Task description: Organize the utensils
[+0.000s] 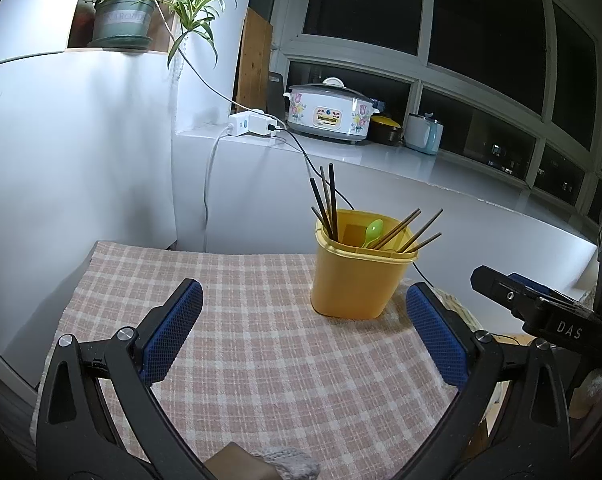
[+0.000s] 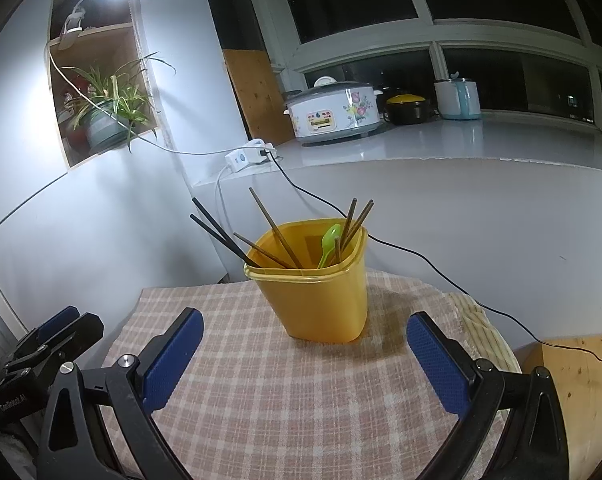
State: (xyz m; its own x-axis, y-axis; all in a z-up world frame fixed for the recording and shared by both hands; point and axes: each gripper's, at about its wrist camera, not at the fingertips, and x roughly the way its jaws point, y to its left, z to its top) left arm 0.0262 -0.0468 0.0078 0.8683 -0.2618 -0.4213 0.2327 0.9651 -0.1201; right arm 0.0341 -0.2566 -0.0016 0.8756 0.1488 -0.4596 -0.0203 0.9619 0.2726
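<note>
Both grippers hang back here, spread wide and holding nothing; the left gripper hovers over the pink-and-cream checked tablecloth with its blue textured pads well apart, and the right gripper does the same, jaws released, nothing between them.

The task's things sit dead ahead: a yellow plastic tub-shaped holder stands upright on the cloth, and inside it lean a bunch of dark thin chopsticks and one lime-green plastic spoon; no loose utensil shows on the cloth, so the sorting looks close to done, by my reading.

Where it could go sour: the chopsticks fan out past the rim at steep angles, so a gripper reaching in carelessly could catch one and lever the light tub over; the tub also stands near the far edge of the cloth, so a push could slide it off; a black cable trails just behind it and could snag.

Writing: "DAS" reads on the right gripper's black body in the left view; the neighbouring gripper's body carries small lettering in the right view, too blurred to be sure; the grey-green plant pot has a band of letters, only partly legible; the white flowered rice cooker shows a yellow label panel, unreadable.
</note>
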